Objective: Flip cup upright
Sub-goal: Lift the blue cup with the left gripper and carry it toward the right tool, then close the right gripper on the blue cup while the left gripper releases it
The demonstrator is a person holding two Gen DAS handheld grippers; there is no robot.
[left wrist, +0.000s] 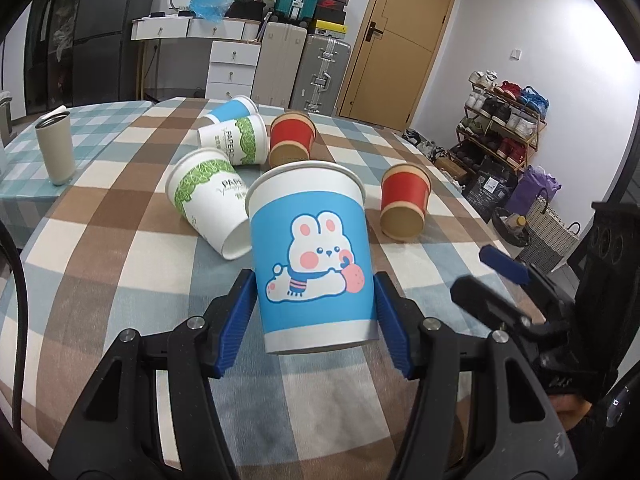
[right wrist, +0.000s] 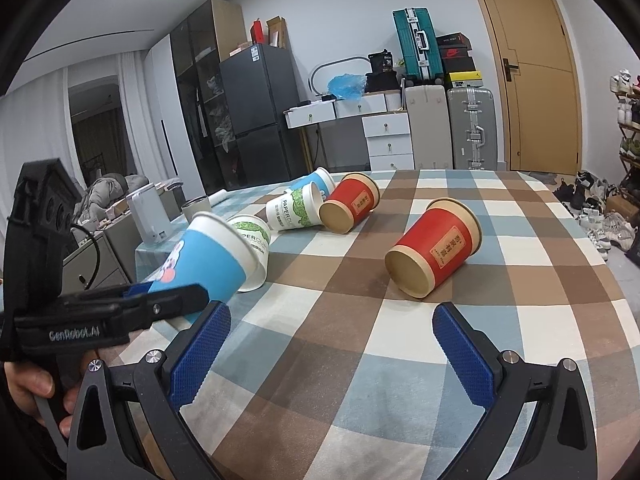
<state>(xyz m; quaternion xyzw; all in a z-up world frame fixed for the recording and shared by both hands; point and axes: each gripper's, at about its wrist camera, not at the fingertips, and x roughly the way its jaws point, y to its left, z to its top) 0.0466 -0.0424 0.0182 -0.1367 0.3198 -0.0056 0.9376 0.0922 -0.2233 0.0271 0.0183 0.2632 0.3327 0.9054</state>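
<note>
Pinching the bunny cup, the left gripper hides its tilt; only the right wrist view shows it leaning toward 2 o'clock, right gripper spread.

green-leaf paper cup, lying near the table's far edge — "PAPER CUP" | second green-leaf cup — "PAPE…", rest hidden | left gripper body — "GenRobot.AI" | red cup yellow label — characters unreadable | black box on far stack — Nike swoosh
</note>
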